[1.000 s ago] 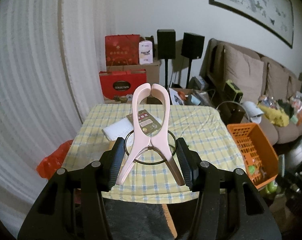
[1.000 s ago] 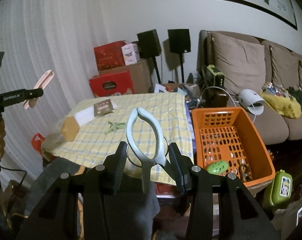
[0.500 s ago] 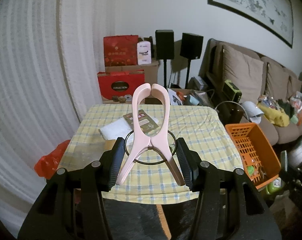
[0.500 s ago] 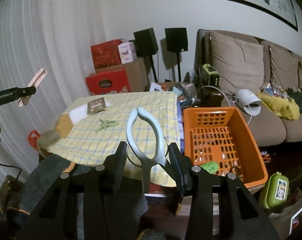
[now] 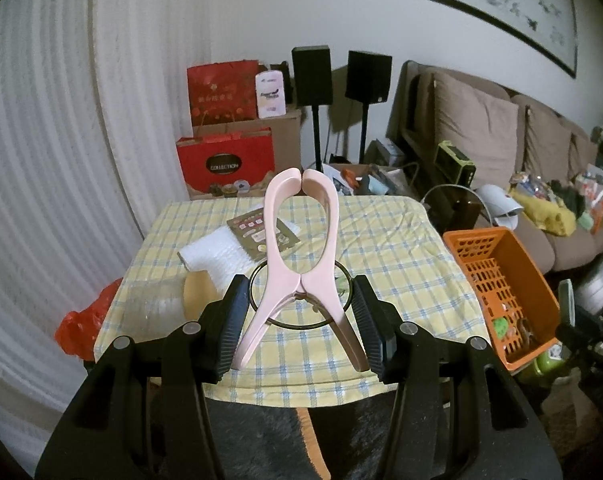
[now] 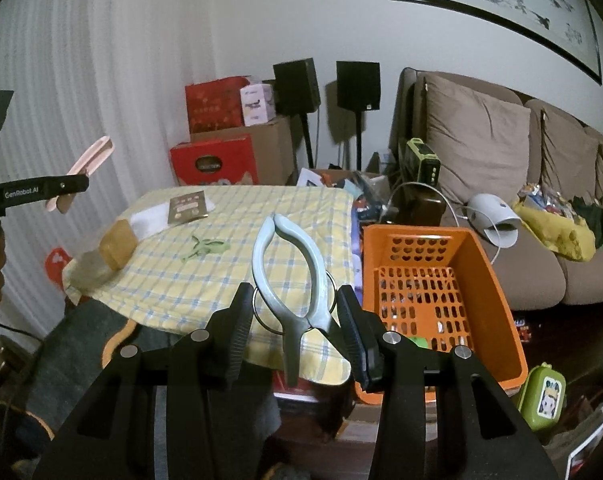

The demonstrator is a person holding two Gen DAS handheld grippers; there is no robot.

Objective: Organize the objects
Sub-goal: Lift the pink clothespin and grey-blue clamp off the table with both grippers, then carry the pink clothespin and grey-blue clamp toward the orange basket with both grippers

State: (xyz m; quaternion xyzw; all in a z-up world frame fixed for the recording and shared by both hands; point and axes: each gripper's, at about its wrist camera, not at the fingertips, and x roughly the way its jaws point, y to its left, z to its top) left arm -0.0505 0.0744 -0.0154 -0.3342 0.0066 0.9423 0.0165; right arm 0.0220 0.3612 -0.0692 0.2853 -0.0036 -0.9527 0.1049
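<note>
My left gripper [image 5: 300,292] is shut on a pink clothes clip [image 5: 301,248]. It pinches the clip's two handles, and the clip's closed tips point up and away over the table. My right gripper [image 6: 294,296] is shut on a pale blue clip [image 6: 289,264] the same way, above the table's near right corner. The right wrist view also shows the left gripper [image 6: 67,186] at the far left, held by a hand, with the pink clip [image 6: 91,158] sticking out of it. An orange basket [image 6: 477,280] stands just right of the table, with a few small items at its bottom.
The table has a yellow checked cloth [image 5: 381,248]. On it lie a white bubble-wrap roll [image 5: 217,256], a brown packet [image 5: 261,236], a tan block [image 5: 199,294] and a small green item [image 6: 205,246]. A green box [image 6: 543,394] sits on the floor. A sofa [image 6: 481,152] fills the right side.
The left gripper has drifted slightly, so the table and basket shift a little in its view. Both clips stay pinched as before, and the right gripper has barely moved.
</note>
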